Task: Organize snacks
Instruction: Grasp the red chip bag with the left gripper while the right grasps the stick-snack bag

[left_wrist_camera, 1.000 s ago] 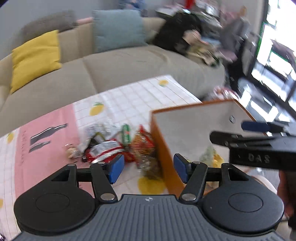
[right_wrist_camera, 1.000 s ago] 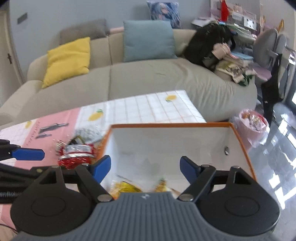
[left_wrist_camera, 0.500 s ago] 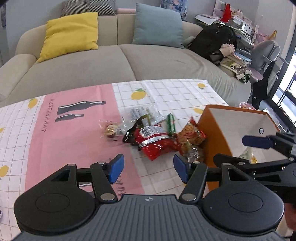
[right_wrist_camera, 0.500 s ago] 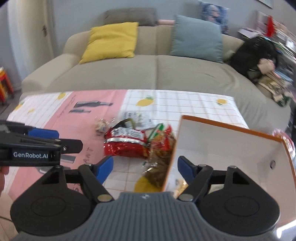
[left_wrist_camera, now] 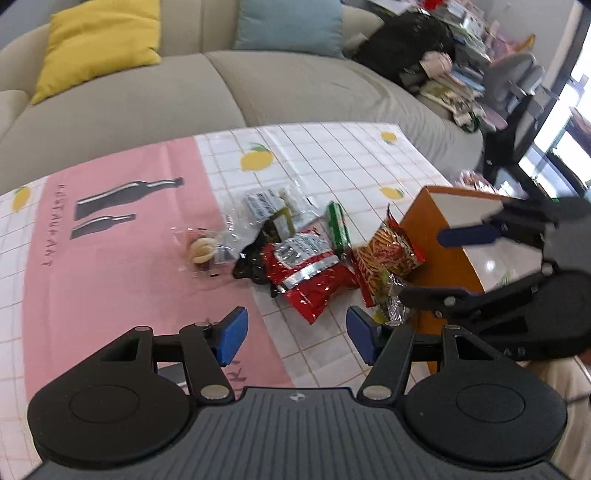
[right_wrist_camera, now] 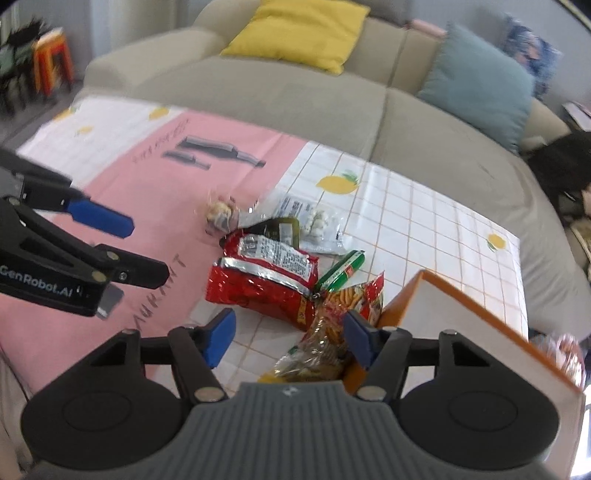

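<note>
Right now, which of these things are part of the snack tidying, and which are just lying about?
Part of the job:
red snack bag
green stick pack
orange chip packet
clear wrapped sweets
orange box
left gripper
right gripper

Just lying about:
yellow cushion
blue cushion
sofa

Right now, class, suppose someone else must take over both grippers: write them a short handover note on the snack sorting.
Left gripper: open, empty, above the tablecloth short of the pile.
Right gripper: open, empty, over the pile's near edge by the box.
Snacks on the cloth: red bag, green stick, orange chips bag touching the box's side, clear packets, a small wrapped cookie, and a dark packet partly under the red bag.
Done: a little yellow and green shows inside the box, probably snacks.
Left: all the loose snacks go into the box; the chips bag is nearest.
</note>
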